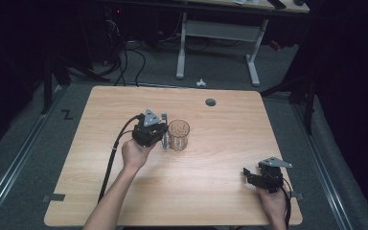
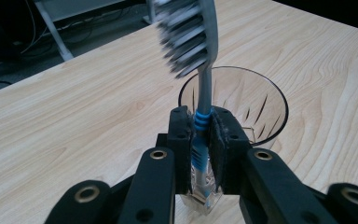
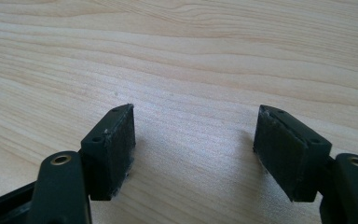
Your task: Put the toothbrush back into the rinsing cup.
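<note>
The toothbrush (image 2: 200,93) stands upright in the middle of the left gripper view, its grey bristled head at the top centre of the frame and its blue-ribbed neck clamped between the two black fingers (image 2: 182,144) of the left gripper (image 2: 200,154). The fingers are closed tight on the handle, whose clear lower end shows below them at the bottom centre. Just behind the toothbrush, right of centre, stands a clear glass (image 2: 261,107), upright and open-mouthed, on the pale wooden worktop (image 2: 74,121). Whether the brush touches the glass rim I cannot tell.

In the high view the left gripper (image 1: 162,135) sits a little left of centre, held by the left hand (image 1: 135,154), with the glass (image 1: 178,135) just beside it on its right; the toothbrush (image 1: 164,128) shows as a thin upright sliver between the two. A black cable runs from that gripper down toward the lower left edge of the worktop (image 1: 220,191).

The right gripper (image 1: 249,176) lies well apart, at the lower right of the high view, held by the right hand (image 1: 274,201) near the worktop's front corner. In the right gripper view its fingers (image 3: 114,149) stand wide apart with nothing between them, only bare wood grain (image 3: 191,70).

A small round hole (image 1: 211,102) sits near the worktop's far edge, upper centre.
</note>
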Tool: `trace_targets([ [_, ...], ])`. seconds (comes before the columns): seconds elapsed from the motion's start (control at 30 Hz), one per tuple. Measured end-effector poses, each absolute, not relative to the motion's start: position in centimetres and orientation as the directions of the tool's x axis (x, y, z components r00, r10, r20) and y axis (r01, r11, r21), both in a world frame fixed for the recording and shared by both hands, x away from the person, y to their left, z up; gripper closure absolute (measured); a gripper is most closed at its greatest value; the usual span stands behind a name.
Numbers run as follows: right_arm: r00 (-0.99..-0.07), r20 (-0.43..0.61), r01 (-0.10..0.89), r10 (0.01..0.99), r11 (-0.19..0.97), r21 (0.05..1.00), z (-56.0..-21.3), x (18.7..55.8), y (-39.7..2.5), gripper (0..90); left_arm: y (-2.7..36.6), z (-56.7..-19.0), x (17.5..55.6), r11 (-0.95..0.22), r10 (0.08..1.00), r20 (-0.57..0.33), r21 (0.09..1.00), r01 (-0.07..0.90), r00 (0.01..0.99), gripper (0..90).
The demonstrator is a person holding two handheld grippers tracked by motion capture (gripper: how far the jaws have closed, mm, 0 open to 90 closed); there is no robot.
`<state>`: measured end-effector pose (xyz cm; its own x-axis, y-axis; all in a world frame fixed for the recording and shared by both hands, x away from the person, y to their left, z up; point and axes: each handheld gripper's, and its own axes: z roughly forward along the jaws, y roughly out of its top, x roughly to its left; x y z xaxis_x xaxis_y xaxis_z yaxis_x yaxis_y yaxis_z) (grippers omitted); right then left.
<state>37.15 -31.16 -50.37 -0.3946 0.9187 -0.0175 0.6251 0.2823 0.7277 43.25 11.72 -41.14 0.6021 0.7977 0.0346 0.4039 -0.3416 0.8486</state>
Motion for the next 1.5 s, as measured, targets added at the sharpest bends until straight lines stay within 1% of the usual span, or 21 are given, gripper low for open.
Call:
trace_targets([
  [0.27, -0.395, -0.018, 0.625, 0.919, 0.283, 0.728, -50.4, 37.1, -31.2, 29.6, 11.8, -41.2, 43.3, -0.333, 0.795, 0.018, 0.849, 0.410, 0.607, 78.2],
  [0.43, -0.394, -0.018, 0.625, 0.919, 0.283, 0.728, -50.4, 37.1, -31.2, 29.6, 11.9, -41.1, 43.2, -0.331, 0.792, 0.010, 0.848, 0.414, 0.610, 75.4],
  [0.57, -0.395, -0.019, 0.624, 0.918, 0.284, 0.728, -50.4, 37.2, -31.2, 29.6, 12.0, -41.1, 43.2, -0.325, 0.792, 0.004, 0.849, 0.416, 0.611, 71.1],
  [1.03, -0.393, -0.018, 0.626, 0.919, 0.282, 0.727, -50.4, 37.1, -31.1, 29.6, 12.7, -40.9, 42.5, -0.330, 0.812, 0.018, 0.838, 0.434, 0.583, 62.2],
  [1.33, -0.393, -0.018, 0.626, 0.919, 0.282, 0.727, -50.4, 37.1, -31.1, 29.6, 13.3, -40.6, 41.9, -0.327, 0.818, 0.020, 0.839, 0.436, 0.575, 58.5],
  [1.5, -0.393, -0.018, 0.626, 0.919, 0.282, 0.727, -50.4, 37.1, -31.1, 29.6, 14.0, -40.7, 41.6, -0.318, 0.825, 0.017, 0.840, 0.440, 0.565, 58.3],
])
